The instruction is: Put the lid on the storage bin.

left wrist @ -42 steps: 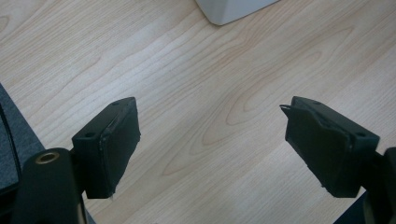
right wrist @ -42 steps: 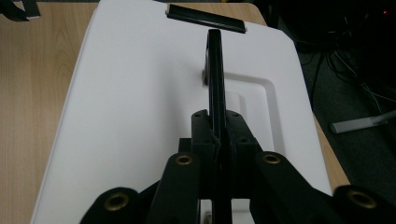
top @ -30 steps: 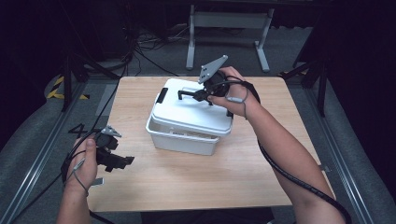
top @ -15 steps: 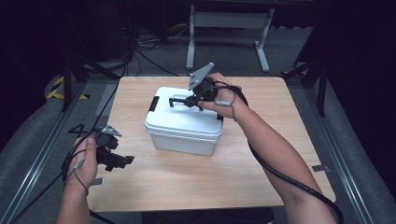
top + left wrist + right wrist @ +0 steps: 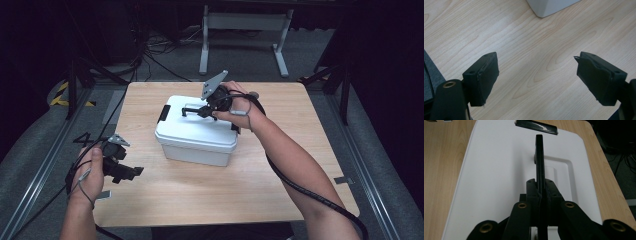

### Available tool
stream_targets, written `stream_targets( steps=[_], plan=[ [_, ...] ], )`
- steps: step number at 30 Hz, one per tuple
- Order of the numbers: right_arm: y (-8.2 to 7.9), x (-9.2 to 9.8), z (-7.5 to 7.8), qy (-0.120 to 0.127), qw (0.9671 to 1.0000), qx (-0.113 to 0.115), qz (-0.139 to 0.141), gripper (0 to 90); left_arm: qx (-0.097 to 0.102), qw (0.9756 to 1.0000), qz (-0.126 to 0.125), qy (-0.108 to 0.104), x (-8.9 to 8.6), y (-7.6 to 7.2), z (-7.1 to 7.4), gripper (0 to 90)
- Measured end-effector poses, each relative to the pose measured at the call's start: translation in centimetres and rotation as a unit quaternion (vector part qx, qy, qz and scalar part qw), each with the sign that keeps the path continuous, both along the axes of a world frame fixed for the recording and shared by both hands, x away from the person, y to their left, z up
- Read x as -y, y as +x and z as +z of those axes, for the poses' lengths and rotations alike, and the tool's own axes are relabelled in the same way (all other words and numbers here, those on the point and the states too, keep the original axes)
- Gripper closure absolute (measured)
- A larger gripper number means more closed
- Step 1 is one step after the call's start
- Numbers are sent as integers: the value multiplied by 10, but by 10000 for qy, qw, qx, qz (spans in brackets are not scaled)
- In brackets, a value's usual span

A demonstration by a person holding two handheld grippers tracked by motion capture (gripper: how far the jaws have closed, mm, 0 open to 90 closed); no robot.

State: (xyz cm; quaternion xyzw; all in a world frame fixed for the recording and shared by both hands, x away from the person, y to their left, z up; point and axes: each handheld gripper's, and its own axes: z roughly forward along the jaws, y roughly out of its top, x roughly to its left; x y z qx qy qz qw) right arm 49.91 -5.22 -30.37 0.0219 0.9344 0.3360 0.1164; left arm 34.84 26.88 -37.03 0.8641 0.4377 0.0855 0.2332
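White lidded box sits mid-table, rigid plastic, probably light — best taken by its black handle, raised at lid centre; right gripper is pinching that handle, which the right gripper view confirms; left gripper, at eight o'clock of the box, jaws spread over bare table
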Motion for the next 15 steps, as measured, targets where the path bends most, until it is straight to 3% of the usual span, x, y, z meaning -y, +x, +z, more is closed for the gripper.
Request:
stream_targets(
  steps=[8, 10, 15],
  plan=[
    [-8, -5, -1, -128, 9998, 94, 80, 840, -28, 10000, -33, 18, 2, 1, -1, 183],
    [-10, -7, -4, -259, 9995, 156, 75, 840, -5, 10000, -22, 10, 2, 1, 0, 183],
    [-11, -6, -5, -194, 9997, 169, 27, 843, -8, 10000, -23, 17, 2, 1, -1, 183]
  ],
)
